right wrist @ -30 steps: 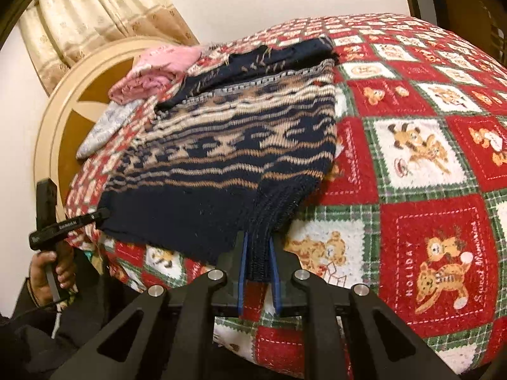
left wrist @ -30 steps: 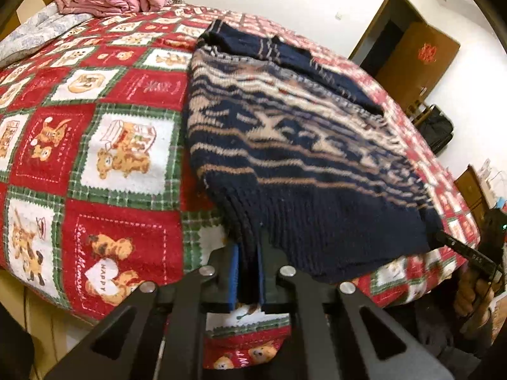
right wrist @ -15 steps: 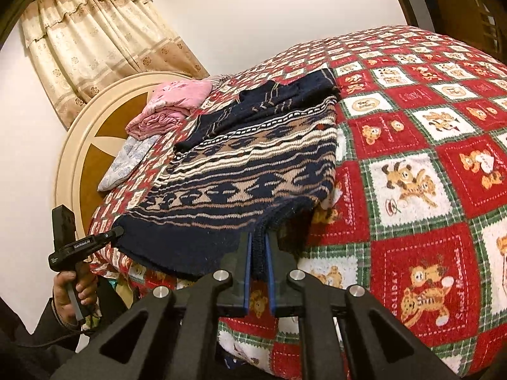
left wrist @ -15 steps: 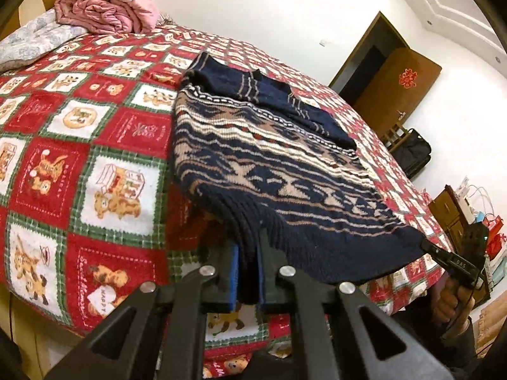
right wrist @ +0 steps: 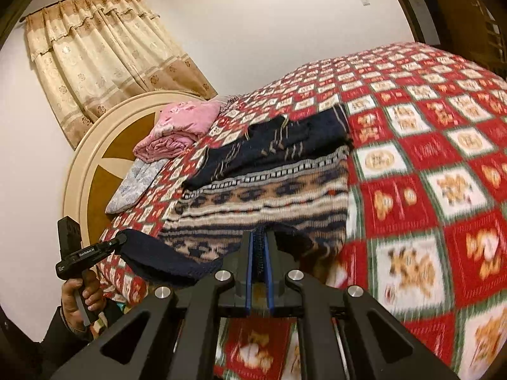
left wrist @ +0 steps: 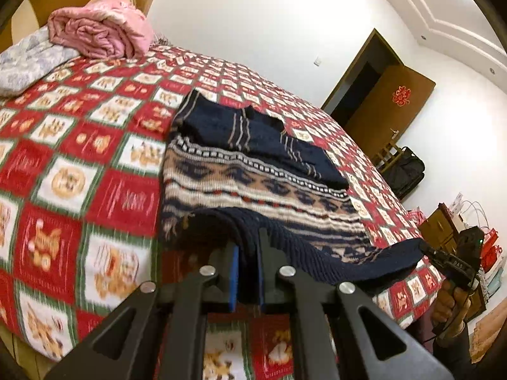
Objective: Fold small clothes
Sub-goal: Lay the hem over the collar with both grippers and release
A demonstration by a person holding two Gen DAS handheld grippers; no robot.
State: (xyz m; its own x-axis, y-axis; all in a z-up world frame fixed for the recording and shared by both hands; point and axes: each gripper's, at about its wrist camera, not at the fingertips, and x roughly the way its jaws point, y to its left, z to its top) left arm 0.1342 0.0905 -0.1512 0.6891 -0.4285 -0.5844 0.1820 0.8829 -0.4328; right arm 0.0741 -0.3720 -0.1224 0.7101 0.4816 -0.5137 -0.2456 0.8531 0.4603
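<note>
- Since a second ago both hand-held grippers have risen, and the sweater's (left wrist: 253,183) near hem, which then lay flat on the bed, now hangs lifted off the bedspread (left wrist: 104,190) between them.
- Dark navy knit with cream and tan patterned bands, the sweater sits at the centre of both wrist views; its far part with the folded-in sleeves still lies on the bedspread, and the ribbed hem curls up toward the lower frame.
- Left hand-held gripper (left wrist: 247,272), bottom centre of the left wrist view, is clenched on one hem corner: the knit is pinched between its blue pads.
- Right hand-held gripper (right wrist: 259,262), bottom centre of the right wrist view, is likewise clamped on the other hem corner, dark ribbing squeezed between its pads.
- Each gripper also shows in the other's view, at the frame edge, gripped by a hand (right wrist: 80,297) and holding the hem's far end, so the hem sags in a shallow curve between the two.
- Red, white and green teddy-bear squares cover the bedspread, which fills most of both frames.
- At the upper left of the left wrist view lie a folded pink blanket (left wrist: 101,28) and a pale blue-grey floral cloth (left wrist: 28,63), by the round headboard (right wrist: 95,155).
- Beige curtains (right wrist: 98,50) hang at the upper left of the right wrist view; a brown door (left wrist: 389,104) stands open at the upper right of the left wrist view.
</note>
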